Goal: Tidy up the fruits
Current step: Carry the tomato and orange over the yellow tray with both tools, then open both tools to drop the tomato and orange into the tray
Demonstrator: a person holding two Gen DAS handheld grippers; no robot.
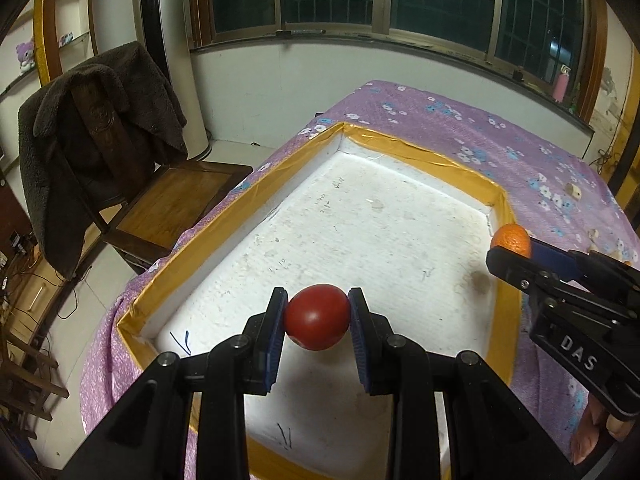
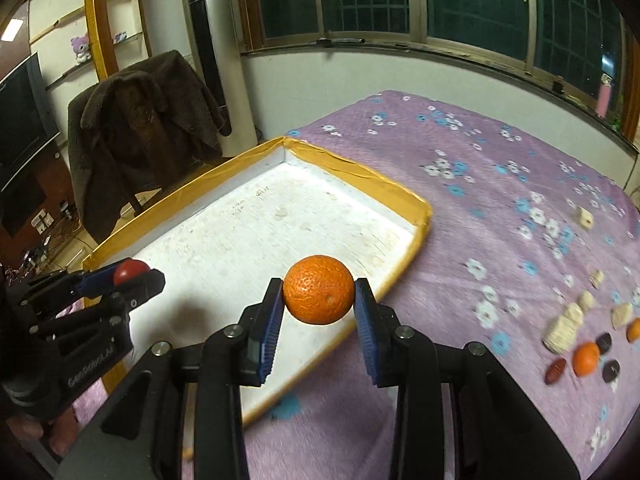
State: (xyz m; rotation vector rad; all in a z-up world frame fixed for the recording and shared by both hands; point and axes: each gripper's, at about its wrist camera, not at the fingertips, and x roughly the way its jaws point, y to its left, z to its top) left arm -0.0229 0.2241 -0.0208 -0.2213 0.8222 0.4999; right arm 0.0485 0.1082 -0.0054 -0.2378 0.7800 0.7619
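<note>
My left gripper point(image 1: 317, 312) is shut on a red tomato-like fruit point(image 1: 317, 317) and holds it above the near part of a white foam tray point(image 1: 360, 216) with a yellow taped rim. My right gripper point(image 2: 319, 298) is shut on an orange point(image 2: 319, 289) and holds it over the tray's right rim point(image 2: 404, 264). In the left wrist view the right gripper point(image 1: 516, 256) comes in from the right with the orange point(image 1: 511, 239). In the right wrist view the left gripper point(image 2: 132, 276) shows at the left with the red fruit point(image 2: 130, 271).
The tray lies on a purple flowered cloth point(image 2: 480, 200). At the right of the cloth lie another orange point(image 2: 586, 359), dark and red fruits point(image 2: 556, 371) and several pale chunks point(image 2: 564, 326). A chair with a brown coat point(image 1: 92, 136) stands left of the table.
</note>
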